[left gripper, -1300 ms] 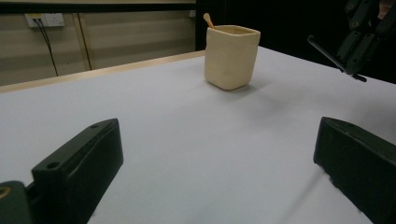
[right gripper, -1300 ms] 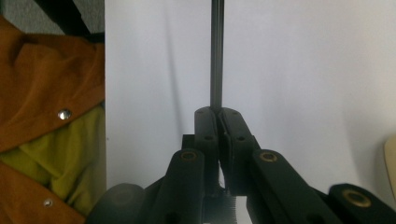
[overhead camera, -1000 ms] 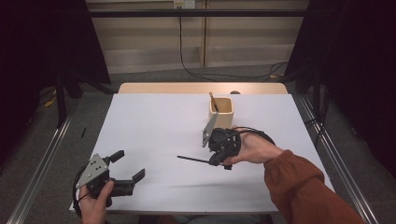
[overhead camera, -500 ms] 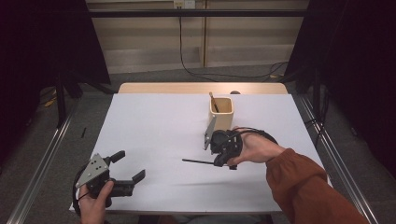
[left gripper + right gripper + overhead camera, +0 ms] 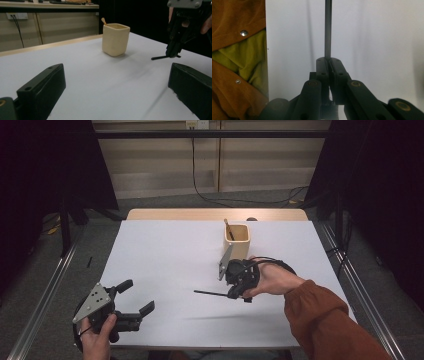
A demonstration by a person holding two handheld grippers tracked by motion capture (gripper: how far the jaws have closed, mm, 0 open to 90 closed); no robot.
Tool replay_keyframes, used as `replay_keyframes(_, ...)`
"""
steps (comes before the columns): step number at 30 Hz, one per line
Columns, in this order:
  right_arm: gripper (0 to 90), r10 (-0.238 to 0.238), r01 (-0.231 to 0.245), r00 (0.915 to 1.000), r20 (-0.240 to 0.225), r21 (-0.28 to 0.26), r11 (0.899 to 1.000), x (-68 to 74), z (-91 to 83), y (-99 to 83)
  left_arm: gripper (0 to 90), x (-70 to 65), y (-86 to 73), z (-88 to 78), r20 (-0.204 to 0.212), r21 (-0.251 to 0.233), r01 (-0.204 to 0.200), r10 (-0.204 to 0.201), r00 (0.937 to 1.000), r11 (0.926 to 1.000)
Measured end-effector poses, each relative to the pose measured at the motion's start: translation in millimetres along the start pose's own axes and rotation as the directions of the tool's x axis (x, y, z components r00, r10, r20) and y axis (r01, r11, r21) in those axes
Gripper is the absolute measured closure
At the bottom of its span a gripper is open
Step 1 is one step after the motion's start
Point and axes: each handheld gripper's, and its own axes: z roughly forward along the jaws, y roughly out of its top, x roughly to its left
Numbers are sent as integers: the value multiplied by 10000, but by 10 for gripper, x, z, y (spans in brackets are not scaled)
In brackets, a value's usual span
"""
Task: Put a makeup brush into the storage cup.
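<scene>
A thin black stick (image 5: 210, 293) juts left from my right gripper (image 5: 235, 293), which is shut on one end of it just above the white table (image 5: 165, 255). In the right gripper view the stick (image 5: 328, 27) runs straight up from the closed jaws of this gripper (image 5: 328, 61). Behind it stands a cream square cup (image 5: 236, 240) with a wooden stick (image 5: 228, 228) leaning inside. My left gripper (image 5: 136, 296) hovers open near the front left corner, nothing between its jaws. The left gripper view looks across at the cup (image 5: 115, 39) and the right gripper (image 5: 173, 53).
An orange sleeve (image 5: 325, 320) reaches in from the lower right. A wooden strip (image 5: 215, 214) edges the table's far side, and metal rails (image 5: 45, 290) run along both sides. Cables lie on the floor behind.
</scene>
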Motion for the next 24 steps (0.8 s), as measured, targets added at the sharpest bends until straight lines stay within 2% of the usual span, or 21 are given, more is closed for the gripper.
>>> replay_keyframes(5, 864, -17, 17, 10000, -38, -29, 10000, -11, -9, -9, 8, -26, 96, -6, 177, -194, -219, 222, 9996, 9996)
replay_keyframes(11, 863, 102, -103, 9999, 84, 8, 9999, -32, -25, -36, 15, 26, 270, 5, 452, -438, -434, 454, 9979, 9981)
replay_keyframes(14, 864, 94, -94, 10000, 14, -9, 10000, -30, -30, -34, 11, 22, 302, 59, 621, -218, -538, 551, 9966, 9983)
replay_keyframes(16, 863, 52, -52, 10000, -13, 13, 10000, -36, -17, -31, 16, 10, 289, 134, 690, 221, -716, 699, 9952, 9972)
replay_keyframes(17, 863, 37, -37, 10000, -22, 35, 10000, -40, -12, -29, 19, 10, 289, 134, 690, 221, -716, 699, 9952, 9972)
replay_keyframes(18, 864, 25, -25, 10000, -50, 28, 10000, -42, -5, -25, 18, 9, 280, 200, 985, 373, -691, 651, 9930, 9969)
replay_keyframes(21, 864, 96, -95, 9999, -84, 155, 9998, -34, 3, -12, 17, -15, 313, 258, 1336, 390, -764, 705, 9885, 9963)
replay_keyframes(22, 864, 28, -26, 10000, -96, 139, 9999, -38, 4, -9, 15, -15, 313, 258, 1336, 390, -764, 705, 9885, 9963)
replay_keyframes(24, 863, 11, -10, 10000, -41, 88, 10000, -44, 1, -5, 15, -49, 367, 300, 1565, 389, -914, 843, 9841, 9951)
